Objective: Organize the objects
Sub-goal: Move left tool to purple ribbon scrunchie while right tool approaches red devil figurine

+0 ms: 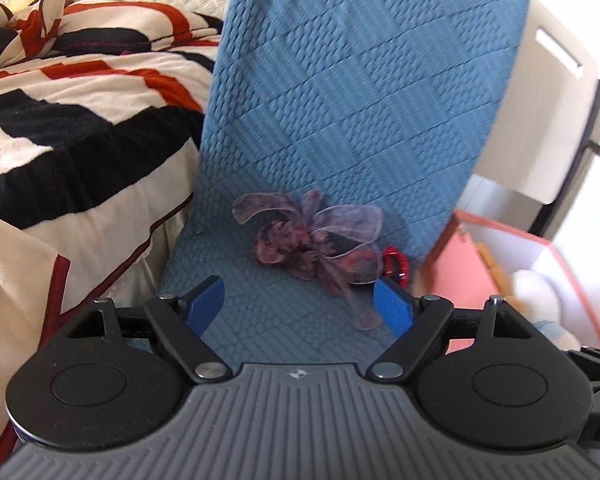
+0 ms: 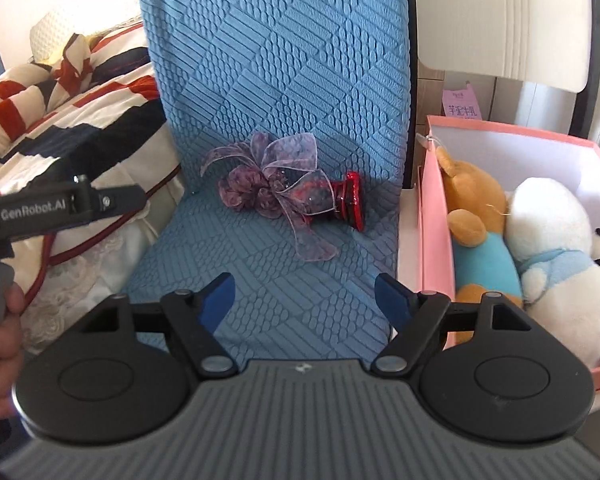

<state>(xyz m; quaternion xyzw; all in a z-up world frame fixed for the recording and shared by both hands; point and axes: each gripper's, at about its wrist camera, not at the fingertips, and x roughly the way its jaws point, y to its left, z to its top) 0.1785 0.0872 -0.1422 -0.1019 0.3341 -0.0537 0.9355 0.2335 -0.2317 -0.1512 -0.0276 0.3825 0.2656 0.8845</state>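
Observation:
A small red vase [image 2: 350, 199] lies on its side on the blue-covered chair seat [image 2: 260, 280], filled with purple dried flowers [image 2: 244, 190] and tied with a sheer purple ribbon [image 2: 288, 152]. The same bundle [image 1: 312, 240] shows in the left wrist view, with the vase's red foot [image 1: 396, 266] at its right. My left gripper [image 1: 300, 304] hovers open just in front of the bundle, its blue fingertips on either side of the trailing ribbon. My right gripper [image 2: 304, 300] is open over the bare seat, short of the vase. Nothing is held.
A pink box [image 2: 432, 208] right of the chair holds an orange plush bear [image 2: 476, 208] and a white plush toy [image 2: 556, 248]. A striped red, black and cream blanket [image 1: 80, 128] lies on the bed at left. The other gripper body [image 2: 60, 208] and a hand [image 2: 0, 340] show at left.

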